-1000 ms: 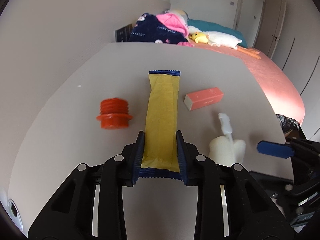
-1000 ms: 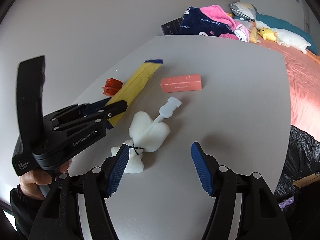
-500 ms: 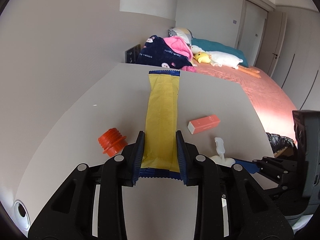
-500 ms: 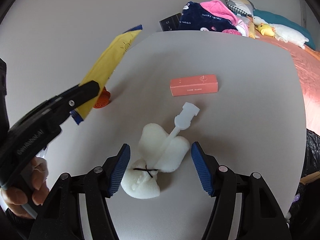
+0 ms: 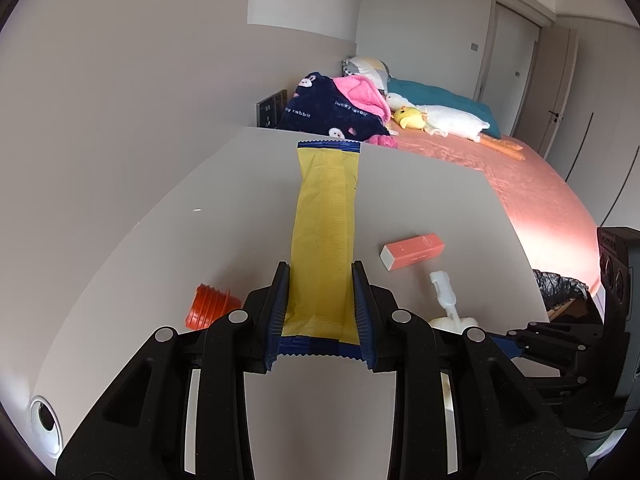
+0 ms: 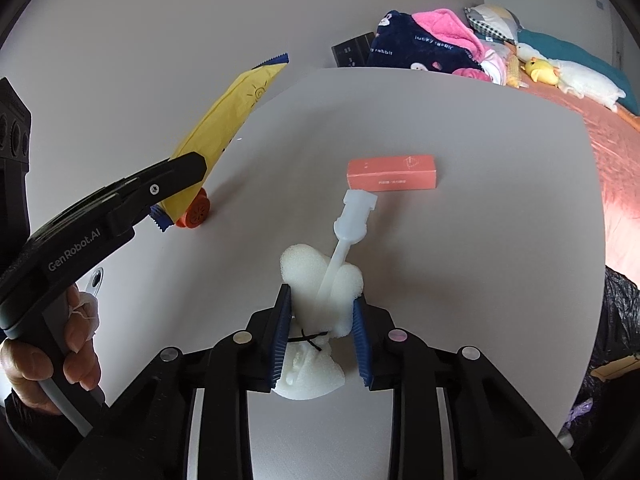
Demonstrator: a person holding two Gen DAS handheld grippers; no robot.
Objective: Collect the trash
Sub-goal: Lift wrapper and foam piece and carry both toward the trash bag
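Wrapper (image 5: pixel 324 240) clamped in left gripper (image 5: pixel 320 316), now lifted off table (image 5: pixel 420 184) | right gripper (image 6: pixel 320 332), open 0.5 s ago, now closed onto sponge (image 6: pixel 320 276), on table | next: bin bag (image 5: pixel 560 288).

Grey table (image 6: pixel 500 240), pink-covered bed (image 5: pixel 532 196), white goose plush (image 5: pixel 452 118), navy and pink clothes (image 6: pixel 424 46), perhaps a bin bag (image 5: pixel 560 286)

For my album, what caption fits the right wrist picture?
Right gripper closes around white foam sponge brush; left gripper lifts yellow wrapper.
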